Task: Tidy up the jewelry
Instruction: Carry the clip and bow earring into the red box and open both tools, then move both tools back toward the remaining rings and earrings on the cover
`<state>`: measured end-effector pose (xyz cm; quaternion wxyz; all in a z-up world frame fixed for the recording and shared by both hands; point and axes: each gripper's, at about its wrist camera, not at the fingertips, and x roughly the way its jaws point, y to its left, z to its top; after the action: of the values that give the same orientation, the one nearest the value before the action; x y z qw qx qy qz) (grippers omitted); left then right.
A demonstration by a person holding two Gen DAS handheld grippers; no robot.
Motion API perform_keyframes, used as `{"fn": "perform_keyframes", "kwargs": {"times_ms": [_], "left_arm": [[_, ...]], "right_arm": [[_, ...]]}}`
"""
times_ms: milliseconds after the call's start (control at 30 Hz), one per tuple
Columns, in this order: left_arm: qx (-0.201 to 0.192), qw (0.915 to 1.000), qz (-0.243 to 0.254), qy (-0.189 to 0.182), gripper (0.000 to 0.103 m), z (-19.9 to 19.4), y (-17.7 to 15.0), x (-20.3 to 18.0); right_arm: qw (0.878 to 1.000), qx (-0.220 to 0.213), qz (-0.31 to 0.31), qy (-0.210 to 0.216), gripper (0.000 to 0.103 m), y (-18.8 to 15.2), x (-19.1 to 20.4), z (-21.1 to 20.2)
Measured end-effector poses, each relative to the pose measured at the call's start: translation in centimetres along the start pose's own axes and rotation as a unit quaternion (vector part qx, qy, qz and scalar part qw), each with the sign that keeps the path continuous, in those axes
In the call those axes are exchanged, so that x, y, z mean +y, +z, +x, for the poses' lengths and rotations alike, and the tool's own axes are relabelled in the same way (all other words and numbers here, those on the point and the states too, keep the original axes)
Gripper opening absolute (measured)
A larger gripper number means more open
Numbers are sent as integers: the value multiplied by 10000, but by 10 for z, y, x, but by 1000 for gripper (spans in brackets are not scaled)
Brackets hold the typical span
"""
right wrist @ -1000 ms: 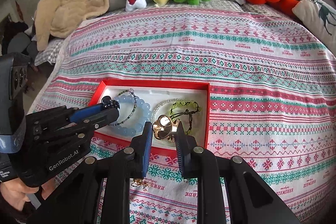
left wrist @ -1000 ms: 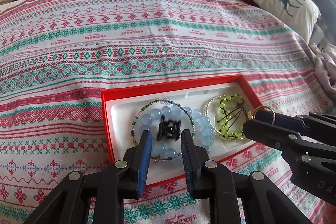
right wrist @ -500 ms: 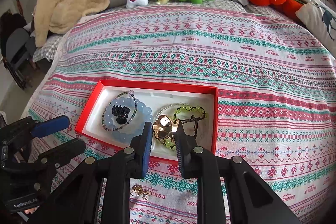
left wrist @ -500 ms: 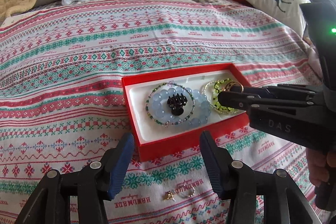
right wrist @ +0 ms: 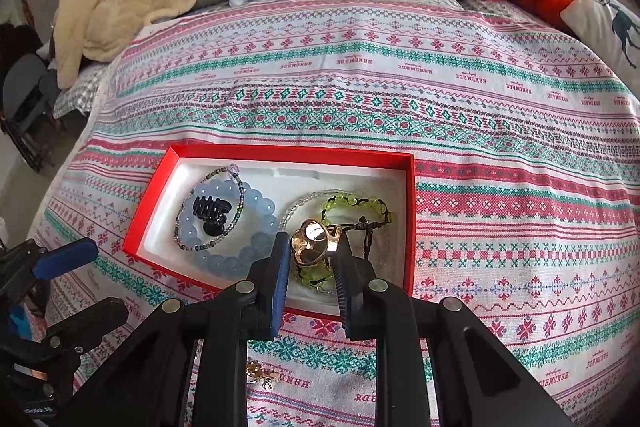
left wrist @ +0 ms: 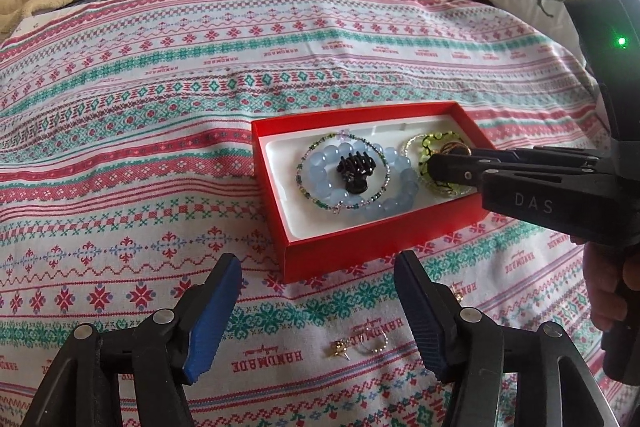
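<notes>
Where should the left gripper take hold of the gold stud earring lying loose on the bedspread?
Probably across the gold stud earring's rounded head, coming straight down from above. It lies flat on the soft bedspread with its thin post sideways, beside a hoop earring, between the left gripper's open jaws.

Left gripper fingers just spread, nothing between, right gripper fingers clamped

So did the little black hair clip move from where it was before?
Yes. The black hair clip was between the left tongs; those have just opened and backed off, leaving it inside the blue bead bracelet in the red box.
</notes>
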<state>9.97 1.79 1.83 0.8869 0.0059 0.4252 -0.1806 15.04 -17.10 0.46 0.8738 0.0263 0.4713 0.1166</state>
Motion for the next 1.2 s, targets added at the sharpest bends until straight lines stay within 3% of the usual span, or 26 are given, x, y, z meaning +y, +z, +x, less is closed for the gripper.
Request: {"fn": "perform_keyframes", "kwargs": {"times_ms": [100,267,567,867,1200], "left_arm": [[48,10000,-32,69,72,1,-1,0],[132,9997,-43,194,75,2,-4,-1],[237,9992,-123,294,86,-1,-11,-1],[411,9981,-381,270,92,0,-24,5],[484,9976,-229,441,92,2,-42,7]], "right_arm": [[10000,-37,49,54,24,1,-2,-4],[9996,-126,136,214,49,-1,-3,-14],[9991,-212,194,307,63,-9,-6,-38],[9993,-151,230,236,75,-29,-18,-55],[9992,273,252,177,77,-59,-27,-49]]}}
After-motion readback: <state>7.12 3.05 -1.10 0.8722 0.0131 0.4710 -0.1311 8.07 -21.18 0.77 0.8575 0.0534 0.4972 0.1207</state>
